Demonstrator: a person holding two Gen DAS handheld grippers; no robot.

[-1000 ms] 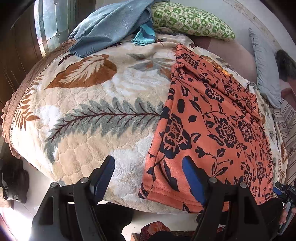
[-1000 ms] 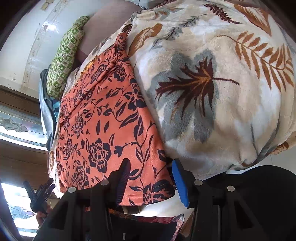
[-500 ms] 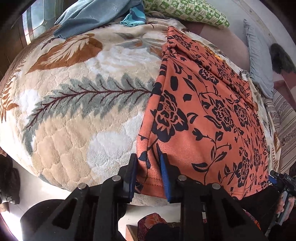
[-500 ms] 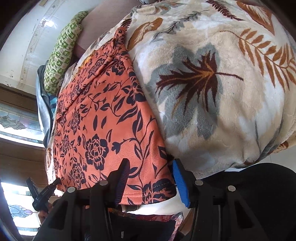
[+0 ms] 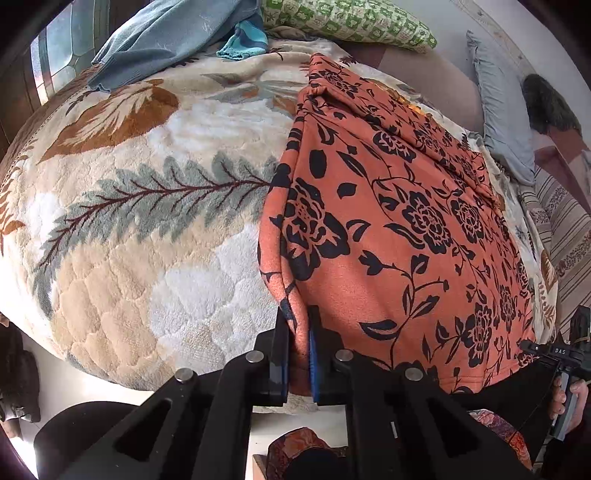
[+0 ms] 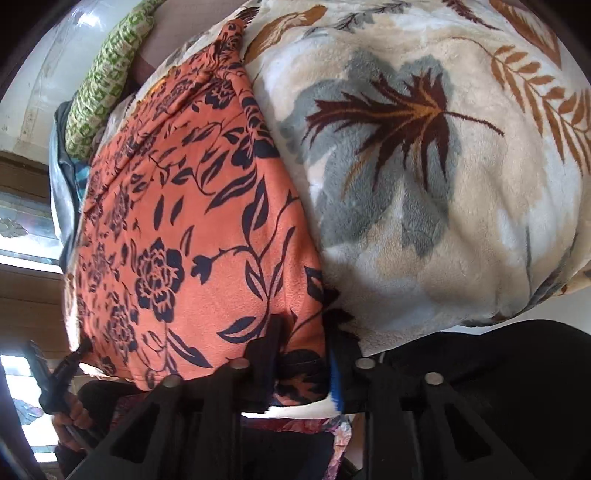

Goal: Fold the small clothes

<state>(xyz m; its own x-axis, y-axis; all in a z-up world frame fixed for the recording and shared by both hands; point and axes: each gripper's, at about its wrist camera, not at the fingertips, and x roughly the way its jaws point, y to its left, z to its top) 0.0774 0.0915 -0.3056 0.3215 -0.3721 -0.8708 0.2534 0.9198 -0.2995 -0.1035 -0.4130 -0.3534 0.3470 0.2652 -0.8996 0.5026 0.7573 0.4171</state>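
An orange floral garment [image 5: 399, 229] is laid flat on a leaf-patterned blanket [image 5: 155, 229] covering the bed, with its hem at the bed's near edge. This edge is taken as the reference.

Step in hand: both near corners of the garment are being seized before the first fold.

- Left gripper [image 5: 298, 343]: its jaws have just been closing and are now nearly shut, with the garment's left hem corner pinched between them, the cloth bunched upward.
- Right gripper [image 6: 301, 354]: its jaws have just been closing; the right hem corner is seen between them and is judged to be clamped, though the pad contact is partly hidden by the cloth.

Next move, as judged: both corners are to be lifted together and carried away from the near edge toward the garment's far end, so that the hem is laid over the upper part. Even height and equal travel are called for, or the fold will skew.

Containers: none are seen. A blue garment [image 5: 162, 40] and a green patterned pillow [image 5: 347, 22] are noted at the bed's far side.
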